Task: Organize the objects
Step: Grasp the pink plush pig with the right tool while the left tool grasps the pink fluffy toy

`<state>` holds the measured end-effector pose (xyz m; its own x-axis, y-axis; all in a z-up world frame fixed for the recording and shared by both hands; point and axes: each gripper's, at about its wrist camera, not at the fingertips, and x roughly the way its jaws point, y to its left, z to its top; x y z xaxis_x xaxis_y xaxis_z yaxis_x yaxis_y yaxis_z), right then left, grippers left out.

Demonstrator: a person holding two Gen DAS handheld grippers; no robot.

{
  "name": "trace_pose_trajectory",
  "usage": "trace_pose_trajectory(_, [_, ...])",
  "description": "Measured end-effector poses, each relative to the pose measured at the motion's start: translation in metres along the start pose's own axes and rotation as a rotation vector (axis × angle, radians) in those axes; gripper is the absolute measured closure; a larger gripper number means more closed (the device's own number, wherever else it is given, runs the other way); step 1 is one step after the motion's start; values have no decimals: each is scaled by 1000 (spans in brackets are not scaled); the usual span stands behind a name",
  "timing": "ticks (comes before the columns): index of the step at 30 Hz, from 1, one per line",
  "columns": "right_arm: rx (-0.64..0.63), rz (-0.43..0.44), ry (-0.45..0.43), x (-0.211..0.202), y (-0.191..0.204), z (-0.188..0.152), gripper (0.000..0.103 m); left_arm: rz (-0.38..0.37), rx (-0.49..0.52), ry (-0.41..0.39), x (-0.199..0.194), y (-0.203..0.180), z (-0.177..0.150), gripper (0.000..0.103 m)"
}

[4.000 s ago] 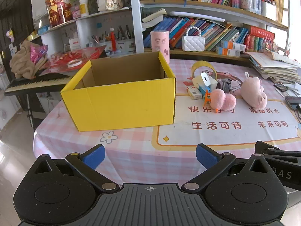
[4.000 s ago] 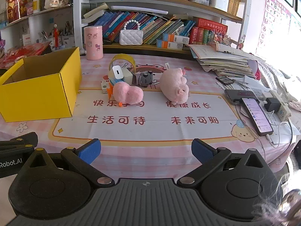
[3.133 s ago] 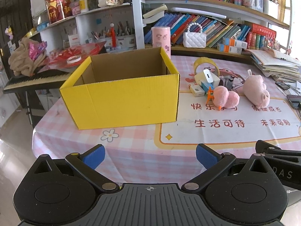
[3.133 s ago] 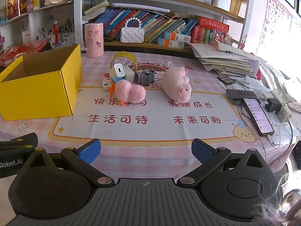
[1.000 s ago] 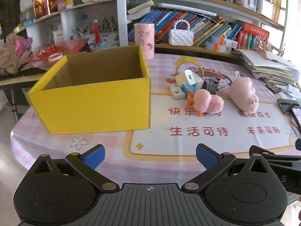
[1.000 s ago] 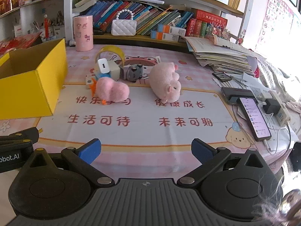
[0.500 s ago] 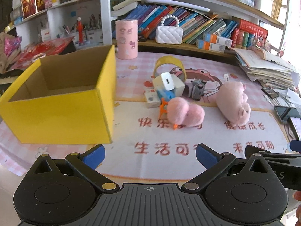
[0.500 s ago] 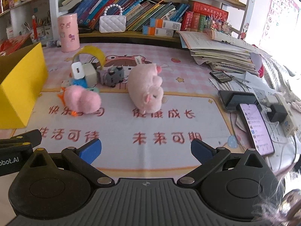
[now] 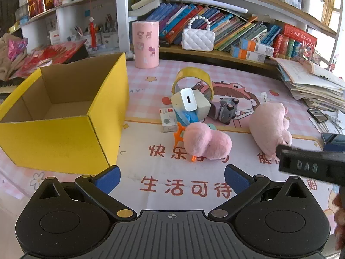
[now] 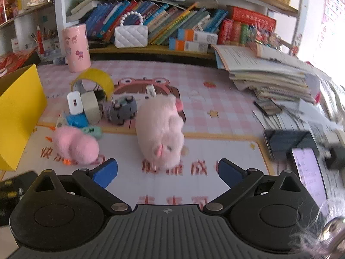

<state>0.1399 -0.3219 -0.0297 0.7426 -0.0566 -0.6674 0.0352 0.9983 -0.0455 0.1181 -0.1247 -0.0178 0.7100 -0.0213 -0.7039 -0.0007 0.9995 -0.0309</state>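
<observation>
The yellow box stood open at 10 o'clock on the bench. The pig lay dead ahead, 12 o'clock, of the right claw, its long axis running away from it, snout nearest. Right claw spread, empty, nearer. Left claw spread, empty, facing the smaller plush.

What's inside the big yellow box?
Nothing shows inside the yellow box: only bare brown cardboard walls and floor. Its near wall hides the front strip of the floor.
</observation>
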Motion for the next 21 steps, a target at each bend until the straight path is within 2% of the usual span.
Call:
trace_pose_trajectory(7, [-22, 46, -52, 34, -5, 23, 5, 9, -26, -13, 4, 1, 4, 0])
trace_pose_trajectory(11, [-51, 66, -38, 60, -4, 34, 7, -18, -63, 2, 9, 3, 8, 0])
trace_pose_trajectory(13, [-64, 92, -16, 74, -3, 36, 8, -7, -61, 5, 12, -1, 10, 0])
trace_pose_trajectory(14, [-72, 107, -4, 81, -2, 38, 10, -3, -55, 7, 15, -3, 12, 0])
trace_pose_trajectory(16, [-95, 135, 14, 90, 0, 39, 29, -12, -40, 14, 21, -9, 15, 0])
trace_pose_trajectory(17, [-109, 132, 19, 93, 0, 40, 43, -20, -28, 19, 25, -14, 17, 0])
trace_pose_trajectory(21, [-64, 191, 5, 83, -16, 44, 50, -19, 33, 27, 43, -30, 25, 0])
